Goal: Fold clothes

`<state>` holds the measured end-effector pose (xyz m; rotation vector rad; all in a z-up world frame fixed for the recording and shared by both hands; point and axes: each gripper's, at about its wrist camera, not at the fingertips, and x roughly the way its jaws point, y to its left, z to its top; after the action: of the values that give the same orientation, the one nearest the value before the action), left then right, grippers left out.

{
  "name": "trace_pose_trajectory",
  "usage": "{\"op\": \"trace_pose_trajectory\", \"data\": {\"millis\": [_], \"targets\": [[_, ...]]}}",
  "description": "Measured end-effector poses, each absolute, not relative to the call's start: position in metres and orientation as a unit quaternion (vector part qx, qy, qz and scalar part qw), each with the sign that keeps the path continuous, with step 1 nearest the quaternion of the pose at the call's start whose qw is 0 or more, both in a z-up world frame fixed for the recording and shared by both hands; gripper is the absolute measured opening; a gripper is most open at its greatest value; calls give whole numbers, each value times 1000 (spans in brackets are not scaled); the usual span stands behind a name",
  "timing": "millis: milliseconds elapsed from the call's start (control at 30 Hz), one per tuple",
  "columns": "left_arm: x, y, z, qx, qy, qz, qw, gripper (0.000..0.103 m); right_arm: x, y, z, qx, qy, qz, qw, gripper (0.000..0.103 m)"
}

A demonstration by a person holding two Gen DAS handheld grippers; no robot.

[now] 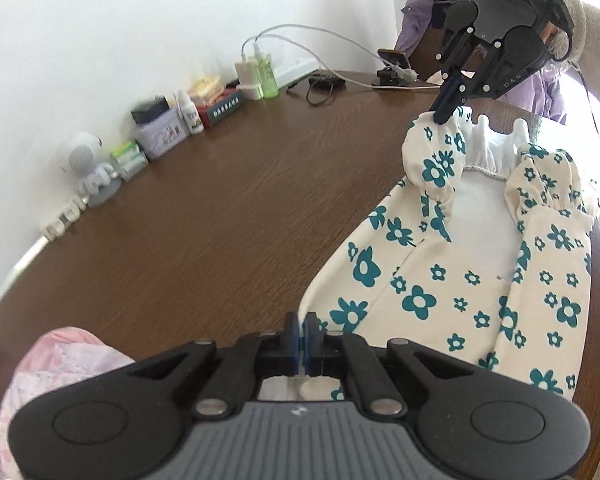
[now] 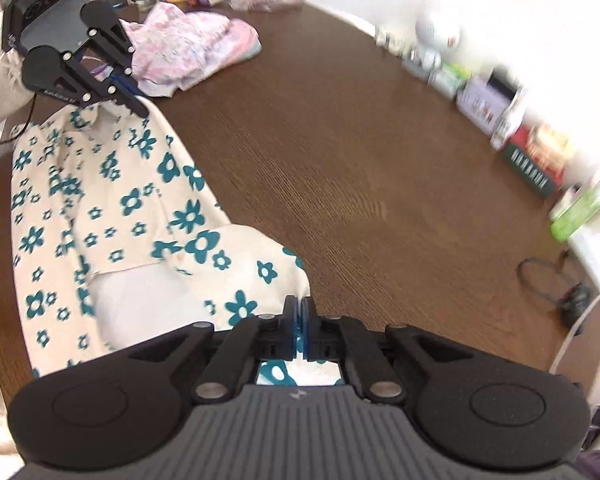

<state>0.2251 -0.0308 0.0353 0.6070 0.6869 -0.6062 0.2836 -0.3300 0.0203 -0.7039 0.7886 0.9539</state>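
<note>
Floral garment [image 1: 480,272] lies along near edge of brown table [image 1: 220,208]; thin, limp cloth, light, will sag and slide. Best held at edge corners. Left gripper [image 1: 303,334] clamped on hem corner; right gripper [image 2: 300,320] pinched shut on opposite end, apparently a cuffed sleeve, blur permitting. Pink clothes pile [image 2: 188,52] near; boxes and bottles [image 1: 172,120] line wall, well apart. Middle of table clear for folding.
</note>
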Motion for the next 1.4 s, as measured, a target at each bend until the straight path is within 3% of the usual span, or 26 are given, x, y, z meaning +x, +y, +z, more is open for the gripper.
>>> {"op": "trace_pose_trajectory", "data": {"millis": [167,367,500,567,633,767,833,933,967,1000,1033,1100,1133,1400], "targets": [[139,-37,42,322,281,-258,867,0,171,-352,34,-394,263,419,774,1],[105,-40,10,306,305,-263,863,2,104,-362,-8,-416,245,376,791,1],[126,-32,21,268,306,-249,879,16,106,-359,-19,-412,244,354,803,1],[142,-32,29,263,308,-253,879,44,112,-358,-17,-408,248,354,804,4],[160,-37,33,272,314,-260,872,48,116,-357,-16,-404,254,356,803,8],[203,-56,22,308,353,-275,840,50,126,-356,-18,-405,269,362,796,28],[225,-62,13,317,377,-296,819,50,131,-357,-19,-408,274,363,792,32],[250,-62,1,302,408,-335,794,49,140,-357,-19,-410,285,370,784,32],[255,-61,-2,291,415,-350,788,41,144,-357,-20,-410,289,373,781,32],[257,-59,-2,280,419,-364,784,29,147,-356,-20,-410,295,375,777,32],[258,-58,-2,268,423,-377,779,0,150,-355,-21,-412,301,378,772,32],[245,-58,1,282,397,-382,785,1,155,-353,-22,-416,310,386,763,19],[237,-58,4,290,383,-383,789,0,157,-352,-21,-418,312,390,759,6],[177,-54,44,366,233,-254,864,0,182,-339,10,-463,211,302,806,4]]}}
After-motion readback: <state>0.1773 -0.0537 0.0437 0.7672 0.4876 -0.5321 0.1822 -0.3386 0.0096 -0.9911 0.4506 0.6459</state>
